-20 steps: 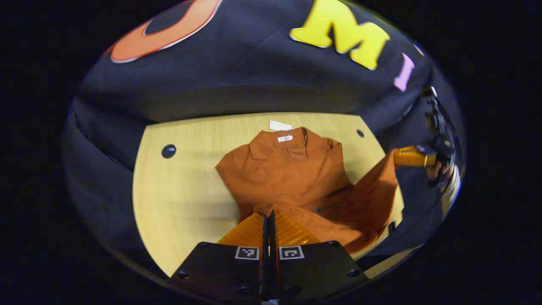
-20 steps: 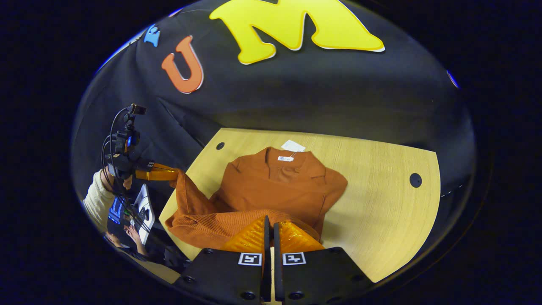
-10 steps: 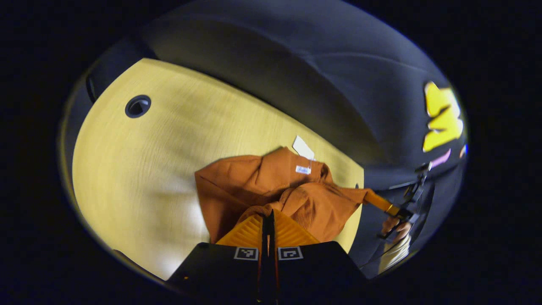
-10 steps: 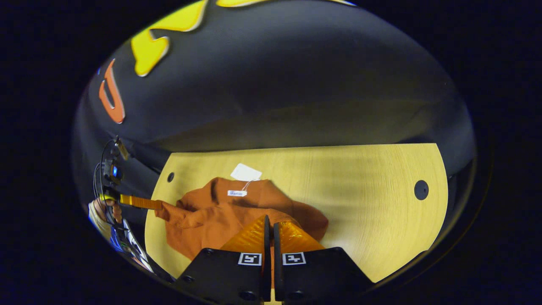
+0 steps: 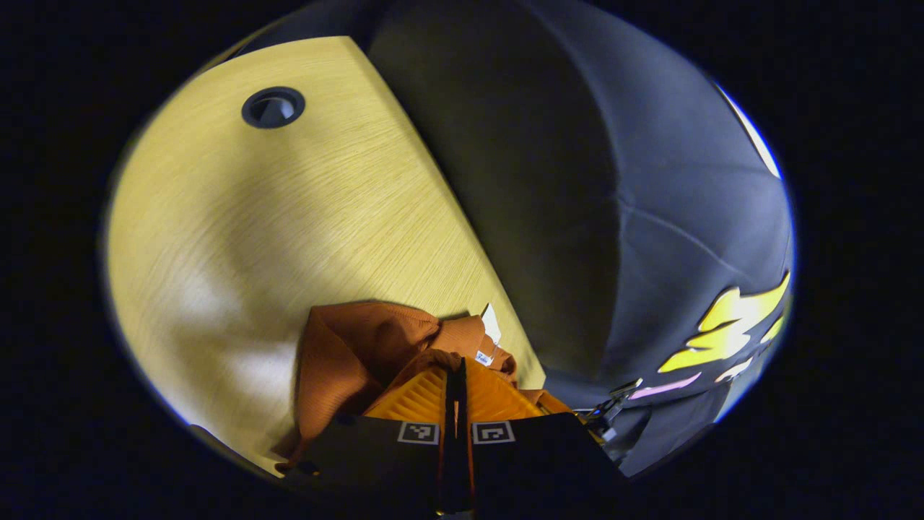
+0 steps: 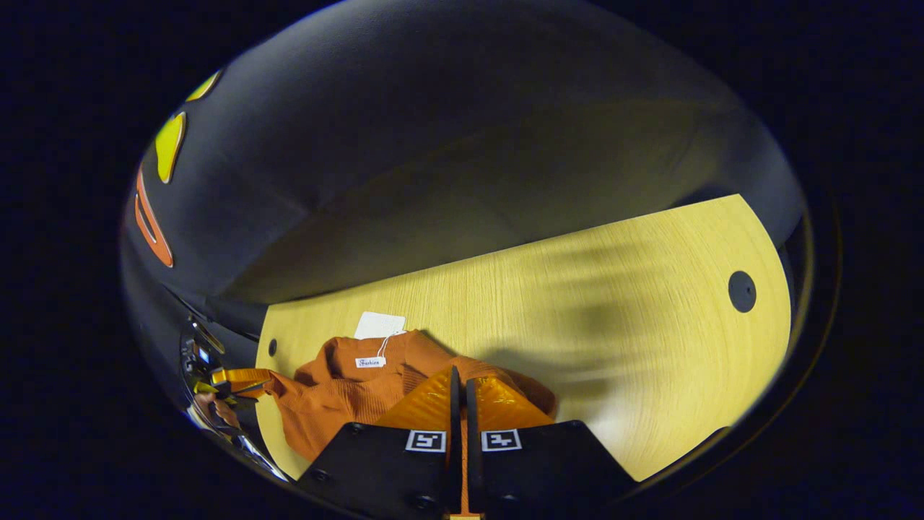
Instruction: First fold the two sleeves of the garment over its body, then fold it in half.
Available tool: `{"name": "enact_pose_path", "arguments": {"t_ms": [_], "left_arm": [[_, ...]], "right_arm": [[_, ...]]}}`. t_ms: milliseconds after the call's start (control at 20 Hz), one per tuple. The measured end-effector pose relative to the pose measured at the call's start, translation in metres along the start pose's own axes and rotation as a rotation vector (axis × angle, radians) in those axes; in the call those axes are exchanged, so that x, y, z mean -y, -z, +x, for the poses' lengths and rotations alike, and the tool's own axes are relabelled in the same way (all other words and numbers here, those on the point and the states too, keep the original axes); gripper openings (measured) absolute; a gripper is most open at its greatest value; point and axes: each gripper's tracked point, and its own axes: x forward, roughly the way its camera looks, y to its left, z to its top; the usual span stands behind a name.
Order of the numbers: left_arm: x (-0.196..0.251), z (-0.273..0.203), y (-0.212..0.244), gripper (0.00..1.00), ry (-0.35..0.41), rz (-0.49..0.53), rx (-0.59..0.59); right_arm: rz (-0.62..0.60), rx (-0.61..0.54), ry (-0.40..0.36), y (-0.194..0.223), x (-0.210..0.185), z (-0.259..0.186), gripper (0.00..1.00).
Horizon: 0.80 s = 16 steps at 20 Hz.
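Note:
A rust-orange knitted garment (image 5: 346, 354) lies bunched on the wooden table (image 5: 253, 217), its collar label and white hang tag (image 6: 380, 325) at the far end. My left gripper (image 5: 456, 375) is shut on a fold of its hem, low over the cloth near the collar. In the right gripper view the garment (image 6: 332, 397) spreads to the left, and my right gripper (image 6: 459, 379) is shut on the hem as well. Farther left there, the left gripper (image 6: 266, 378) pinches the garment's other corner, held by a hand (image 6: 209, 410).
The table has a round cable hole (image 5: 273, 107) at its far left, another one (image 6: 741, 291) at the right, and a small one (image 6: 272, 347) by the collar. Black booth cloth hangs right behind the table's back edge. Bare wood stretches to the right of the garment.
Both grippers have carried the hem forward and down towards the collar, so the lower half now lies over the upper half. Both stay shut on the cloth.

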Motion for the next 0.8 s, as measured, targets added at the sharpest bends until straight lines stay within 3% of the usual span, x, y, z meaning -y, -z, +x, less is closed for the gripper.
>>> {"name": "enact_pose_path", "arguments": {"t_ms": [200,350,600,700,750,800], "left_arm": [[-0.013,-0.021,-0.020,0.03,0.056,-0.219,0.136],[-0.023,-0.028,-0.026,0.03,0.061,-0.253,0.190],[-0.005,-0.023,-0.035,0.03,0.197,-0.410,0.275],[-0.002,-0.010,-0.024,0.04,0.184,-0.442,0.295],[-0.001,-0.010,-0.029,0.04,0.204,-0.471,0.312],[0.002,-0.011,-0.034,0.05,0.236,-0.507,0.326]], "right_arm": [[0.202,0.027,-0.057,0.001,0.012,0.000,0.03],[0.257,0.054,-0.070,-0.005,0.021,-0.006,0.03],[0.349,0.085,-0.138,-0.011,0.018,-0.011,0.07],[0.404,0.105,-0.153,-0.020,0.018,-0.015,0.22],[0.417,0.107,-0.148,-0.021,0.019,-0.018,0.17],[0.424,0.106,-0.145,-0.021,0.020,-0.017,0.26]]}}
